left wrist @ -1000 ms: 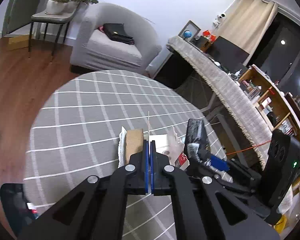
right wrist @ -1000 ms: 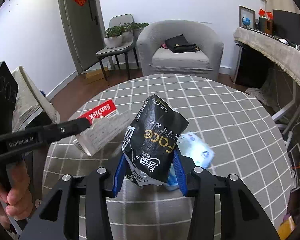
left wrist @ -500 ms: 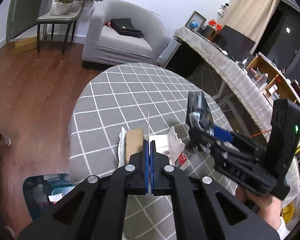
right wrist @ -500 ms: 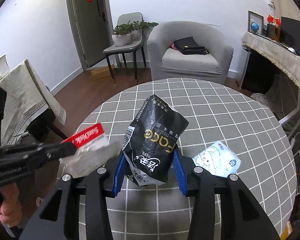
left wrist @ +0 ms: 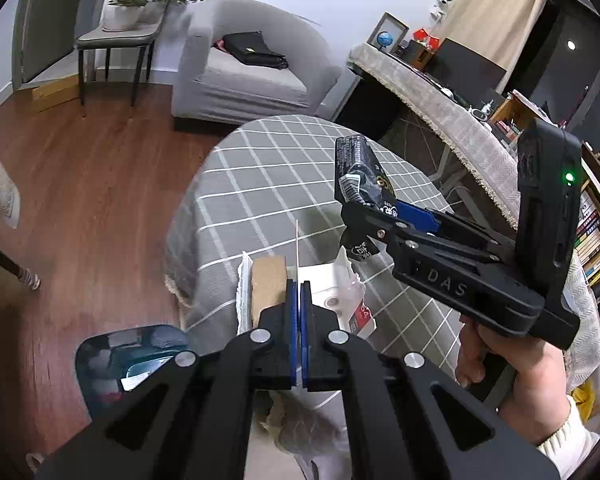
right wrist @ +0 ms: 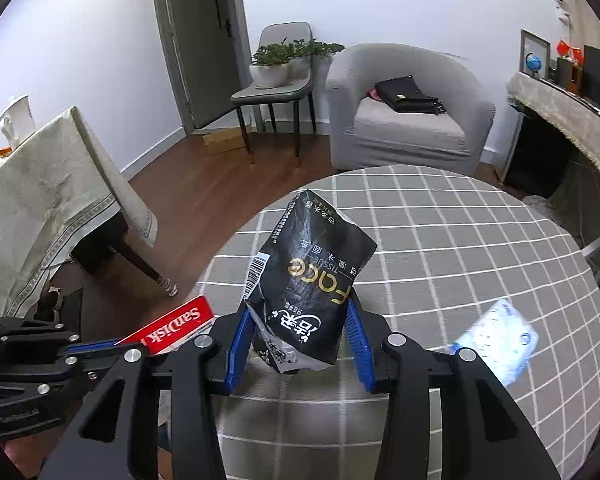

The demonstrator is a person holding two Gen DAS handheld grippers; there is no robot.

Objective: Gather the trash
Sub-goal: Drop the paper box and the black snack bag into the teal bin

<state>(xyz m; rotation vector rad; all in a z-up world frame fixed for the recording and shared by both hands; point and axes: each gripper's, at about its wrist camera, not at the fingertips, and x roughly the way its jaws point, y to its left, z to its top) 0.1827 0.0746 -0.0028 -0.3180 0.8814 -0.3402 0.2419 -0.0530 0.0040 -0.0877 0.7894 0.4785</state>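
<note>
My left gripper [left wrist: 299, 292] is shut on a torn red-and-white SanDisk card package [left wrist: 340, 300], held past the table's left edge above the floor; the package also shows in the right wrist view [right wrist: 168, 326]. My right gripper [right wrist: 298, 344] is shut on a crumpled black tissue packet [right wrist: 312, 280], held upright above the table; it also shows in the left wrist view [left wrist: 360, 176]. A dark teal trash bin [left wrist: 132, 360] with trash inside stands on the floor below my left gripper. A blue-and-white tissue pack [right wrist: 496, 340] lies on the table at the right.
The round table has a grey checked cloth [right wrist: 460, 248]. A grey armchair [right wrist: 404, 108] with a black bag, a chair with potted plants [right wrist: 276, 76] and a cloth-covered side table [right wrist: 48, 184] stand around on the wooden floor.
Both grippers have moved left toward the table's edge with their trash. The bin has come more into the left wrist view below the left gripper.
</note>
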